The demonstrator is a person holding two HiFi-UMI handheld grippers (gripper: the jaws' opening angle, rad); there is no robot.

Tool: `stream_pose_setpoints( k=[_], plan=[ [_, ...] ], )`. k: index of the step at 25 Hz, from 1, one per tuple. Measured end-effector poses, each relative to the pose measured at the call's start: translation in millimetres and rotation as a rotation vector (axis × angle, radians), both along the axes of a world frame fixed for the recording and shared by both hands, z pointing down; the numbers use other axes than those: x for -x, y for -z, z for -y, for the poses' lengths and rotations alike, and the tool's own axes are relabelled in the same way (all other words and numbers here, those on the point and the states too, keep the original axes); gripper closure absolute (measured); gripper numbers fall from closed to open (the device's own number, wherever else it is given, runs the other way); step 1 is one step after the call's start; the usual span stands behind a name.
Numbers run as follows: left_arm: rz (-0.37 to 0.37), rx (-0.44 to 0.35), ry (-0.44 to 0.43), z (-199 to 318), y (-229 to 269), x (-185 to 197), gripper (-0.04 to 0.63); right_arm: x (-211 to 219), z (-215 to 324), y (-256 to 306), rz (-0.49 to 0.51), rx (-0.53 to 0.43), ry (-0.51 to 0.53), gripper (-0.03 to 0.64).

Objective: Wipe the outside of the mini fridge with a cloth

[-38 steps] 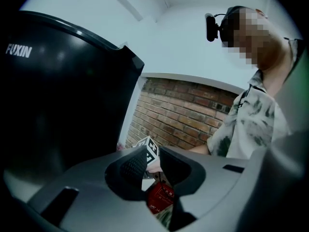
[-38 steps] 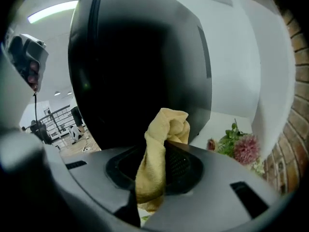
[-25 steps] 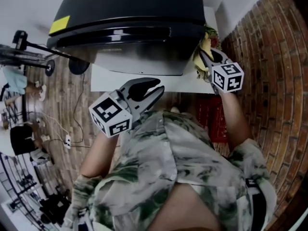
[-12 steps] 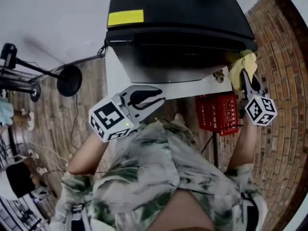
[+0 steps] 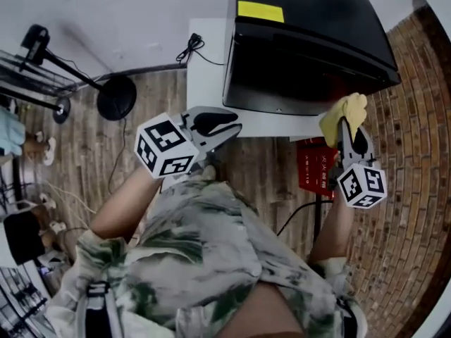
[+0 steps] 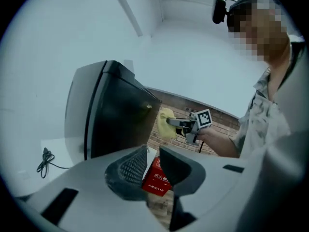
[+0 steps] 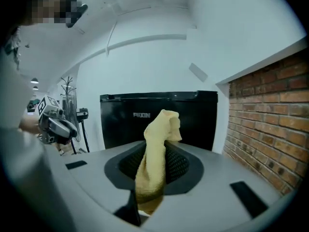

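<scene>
The black mini fridge (image 5: pixel 303 41) stands on a white stand (image 5: pixel 204 83). In the right gripper view its door (image 7: pixel 120 122) faces me, a short way beyond the cloth. My right gripper (image 5: pixel 345 129) is shut on a yellow cloth (image 5: pixel 344 111), whose bunched end sticks up out of the jaws (image 7: pixel 157 153). The cloth hangs by the fridge's lower right front corner. From the left gripper view, the cloth (image 6: pixel 165 123) sits close to the door edge; contact cannot be told. My left gripper (image 5: pixel 211 125) is open and holds nothing, left of the fridge and near my chest.
A red box (image 5: pixel 315 167) sits on the floor under the stand's right end. A brick wall (image 5: pixel 416 118) runs close along the right. A black round-based stand (image 5: pixel 116 97) and a cable (image 5: pixel 190 46) lie to the left on the wood floor.
My head has turned, so the fridge has slid to the right of the view. The right gripper with the cloth has stayed by the fridge's lower right corner. The left gripper has barely moved.
</scene>
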State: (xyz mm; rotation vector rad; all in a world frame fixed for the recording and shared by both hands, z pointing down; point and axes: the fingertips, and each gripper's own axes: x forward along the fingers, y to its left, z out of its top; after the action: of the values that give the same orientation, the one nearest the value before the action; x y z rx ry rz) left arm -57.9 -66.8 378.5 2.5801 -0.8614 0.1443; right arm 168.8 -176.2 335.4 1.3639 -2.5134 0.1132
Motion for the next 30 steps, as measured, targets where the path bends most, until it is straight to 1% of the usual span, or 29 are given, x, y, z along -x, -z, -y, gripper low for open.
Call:
stream_pose_setpoints(
  k=[3, 5, 8, 10, 14, 18, 21, 23, 25, 28, 30],
  plan=[
    [0.039, 0.007, -0.003, -11, -4, 15, 0.525, 38, -8, 11, -0.094, -0.082, 0.04, 0.518],
    [0.065, -0.001, -0.02, -17, -9, 33, 0.525, 68, -15, 16, -0.107, -0.116, 0.046, 0.518],
    [0.046, -0.013, -0.064, -28, -19, 60, 0.525, 109, -33, 28, -0.124, -0.141, 0.043, 0.518],
    [0.031, -0.036, -0.114, -27, -22, 85, 0.525, 134, -39, 42, -0.158, -0.183, -0.001, 0.518],
    [0.032, -0.071, -0.241, -22, -22, 149, 0.525, 193, -39, 75, -0.23, -0.245, -0.145, 0.518],
    [0.034, -0.077, -0.312, -23, -19, 216, 0.525, 264, -28, 99, -0.288, -0.296, -0.271, 0.518],
    [0.016, -0.065, -0.37, -28, -18, 254, 0.525, 307, -23, 107, -0.404, -0.336, -0.36, 0.518],
    [0.016, -0.06, -0.404, -30, -20, 269, 0.525, 328, -13, 104, -0.497, -0.347, -0.41, 0.518],
    [0.002, -0.045, -0.43, -31, -22, 278, 0.525, 341, -1, 97, -0.587, -0.344, -0.459, 0.518],
    [-0.026, -0.028, -0.456, -28, -23, 286, 0.525, 354, 15, 86, -0.753, -0.341, -0.528, 0.518],
    [-0.028, -0.033, -0.465, -22, -21, 290, 0.525, 362, 25, 80, -0.866, -0.347, -0.545, 0.518]
  ],
)
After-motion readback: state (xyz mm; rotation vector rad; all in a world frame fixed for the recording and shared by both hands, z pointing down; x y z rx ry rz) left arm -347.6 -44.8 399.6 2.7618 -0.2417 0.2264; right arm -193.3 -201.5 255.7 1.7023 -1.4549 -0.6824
